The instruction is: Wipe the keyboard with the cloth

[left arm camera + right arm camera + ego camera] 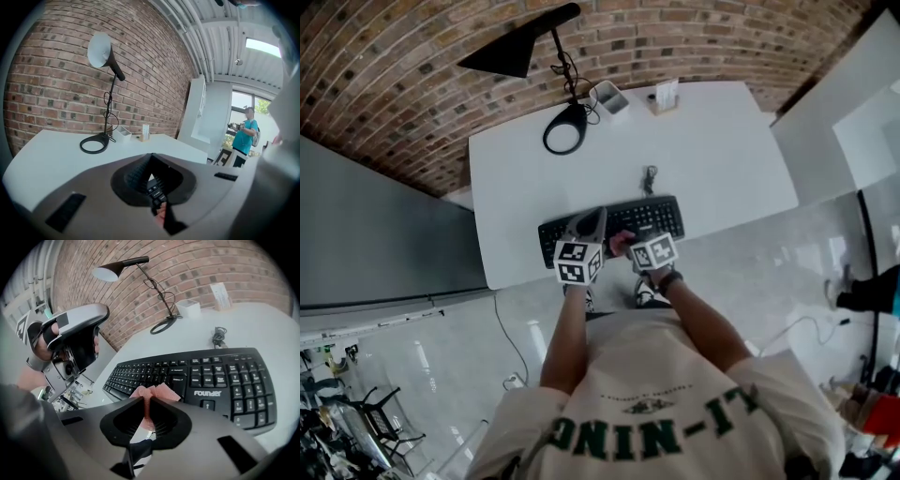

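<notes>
A black keyboard lies near the front edge of the white table. My right gripper is shut on a pink cloth at the keyboard's front middle. In the right gripper view the cloth bunches out of the closed jaws, low over the keys near the front row. My left gripper hovers over the keyboard's left half, jaws shut with nothing between them. A few keys show under its jaws. The left gripper's body appears at the left of the right gripper view.
A black desk lamp stands at the table's back left, with a white holder and a card stand beside it. The coiled keyboard cable lies behind the keyboard. A person in a teal shirt stands off to the right.
</notes>
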The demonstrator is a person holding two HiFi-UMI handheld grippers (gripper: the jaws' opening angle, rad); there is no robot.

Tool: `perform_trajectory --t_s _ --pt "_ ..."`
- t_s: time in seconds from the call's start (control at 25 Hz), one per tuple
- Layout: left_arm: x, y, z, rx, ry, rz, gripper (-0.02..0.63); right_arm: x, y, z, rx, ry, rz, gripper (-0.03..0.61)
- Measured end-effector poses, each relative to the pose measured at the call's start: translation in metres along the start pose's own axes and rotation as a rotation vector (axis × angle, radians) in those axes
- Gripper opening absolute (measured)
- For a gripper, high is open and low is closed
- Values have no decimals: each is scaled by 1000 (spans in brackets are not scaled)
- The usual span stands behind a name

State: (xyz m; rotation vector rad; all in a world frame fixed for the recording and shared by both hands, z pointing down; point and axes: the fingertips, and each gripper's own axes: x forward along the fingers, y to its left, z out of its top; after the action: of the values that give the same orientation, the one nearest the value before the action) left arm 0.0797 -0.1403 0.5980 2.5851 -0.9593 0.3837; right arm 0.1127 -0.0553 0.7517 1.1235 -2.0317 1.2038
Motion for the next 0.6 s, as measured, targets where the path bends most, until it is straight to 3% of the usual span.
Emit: perform_trajectory --t_s 0.24,0.6 --pt "24 -26 -1 -2 -2 -30 2 -28 -36 -2 36 -31 -49 35" --pt "54 -62 2 -2 -7 -73 2 -51 -60 -10 57 -65 -48 35"
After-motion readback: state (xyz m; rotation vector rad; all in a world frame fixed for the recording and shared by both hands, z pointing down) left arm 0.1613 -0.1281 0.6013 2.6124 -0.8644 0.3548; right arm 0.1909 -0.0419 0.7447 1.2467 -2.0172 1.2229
